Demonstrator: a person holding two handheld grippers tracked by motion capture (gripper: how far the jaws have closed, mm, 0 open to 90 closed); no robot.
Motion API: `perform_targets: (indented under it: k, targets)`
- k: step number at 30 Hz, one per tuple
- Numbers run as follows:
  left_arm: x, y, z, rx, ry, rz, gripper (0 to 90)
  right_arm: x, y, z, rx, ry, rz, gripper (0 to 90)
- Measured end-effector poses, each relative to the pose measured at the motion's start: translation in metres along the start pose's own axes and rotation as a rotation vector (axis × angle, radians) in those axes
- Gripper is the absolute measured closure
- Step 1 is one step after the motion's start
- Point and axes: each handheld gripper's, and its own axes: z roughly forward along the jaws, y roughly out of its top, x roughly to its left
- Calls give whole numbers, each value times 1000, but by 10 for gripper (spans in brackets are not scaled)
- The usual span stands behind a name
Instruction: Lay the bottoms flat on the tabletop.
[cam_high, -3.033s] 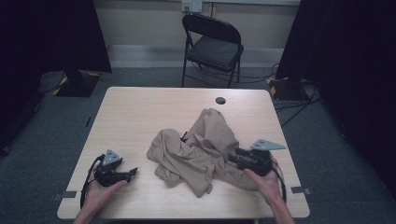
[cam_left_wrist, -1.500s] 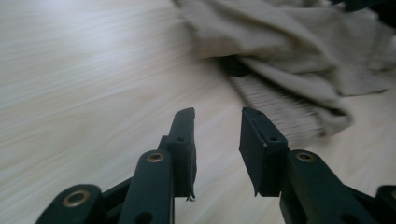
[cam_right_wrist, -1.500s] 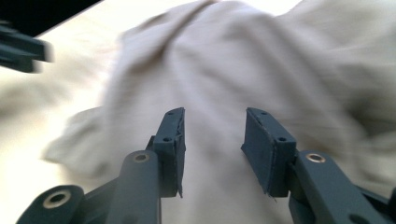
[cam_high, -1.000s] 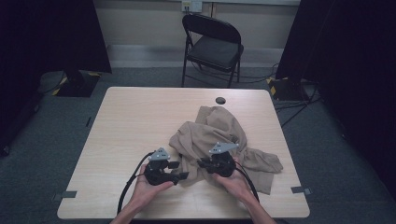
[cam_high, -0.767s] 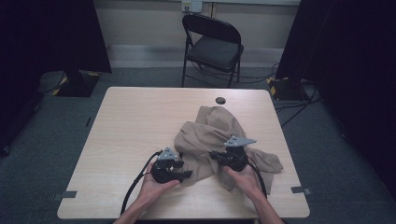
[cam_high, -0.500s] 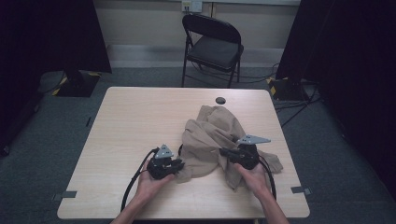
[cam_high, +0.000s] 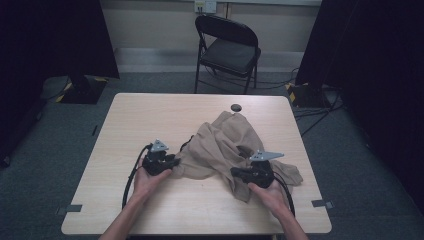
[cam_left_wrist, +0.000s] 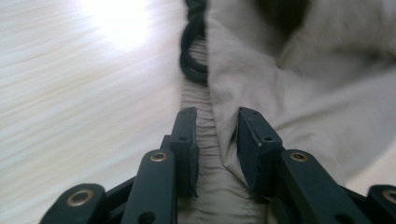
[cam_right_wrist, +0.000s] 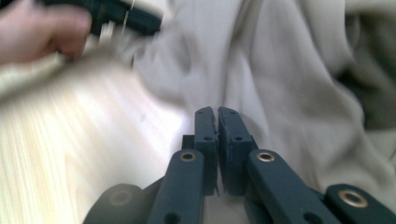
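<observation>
A crumpled tan garment (cam_high: 225, 142) with an elastic waistband and a black drawstring (cam_left_wrist: 194, 51) lies on the right half of the wooden table (cam_high: 150, 115). My left gripper (cam_high: 175, 162) is at its left edge. In the left gripper view the gathered waistband (cam_left_wrist: 205, 140) fills the gap between the narrowly parted jaws of the left gripper (cam_left_wrist: 217, 116), which have just been opening a little. My right gripper (cam_high: 236, 173) sits on the garment's near right part. Its jaws (cam_right_wrist: 216, 112) are pressed together, with a thin fold of tan garment (cam_right_wrist: 280, 70) pinched between them.
A black folding chair (cam_high: 230, 47) stands beyond the table's far edge. A small round black cap (cam_high: 236, 107) sits in the tabletop near the far edge. Black cables (cam_high: 131, 175) trail from both grippers toward the near edge. Bare wood extends to the left.
The grippers were close together near the middle; now they are apart. The left one has moved left, drawing the garment's edge with it, and the right one has moved right.
</observation>
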Motion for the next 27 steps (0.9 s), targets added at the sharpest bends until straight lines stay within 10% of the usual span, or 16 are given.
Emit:
perform_targets:
  k: [5, 9, 14, 19, 22, 25, 27]
  targets:
    - [10, 6, -5, -10, -5, -55, 639, 7, -4, 4, 22, 0, -28, 826]
    - [5, 20, -13, -106, -100, -112, 609, 7, 13, 4, -25, -20, -27, 696]
    - [-10, 42, -12, -155, -121, -102, 451, -6, 26, 11, -62, -116, -3, 518]
    - [-8, 46, 6, -182, -155, -202, 298, -25, 41, 26, -72, -179, 38, 443]
    - [-8, 43, 19, -142, -197, -249, 290, -31, 47, 39, -44, -161, 56, 559]
    - [-14, 42, 18, -130, -217, -187, 410, -25, 44, 43, -36, -105, 47, 856]
    - [-14, 44, 12, -161, -226, -202, 366, -16, 42, 37, -47, -38, 34, 886]
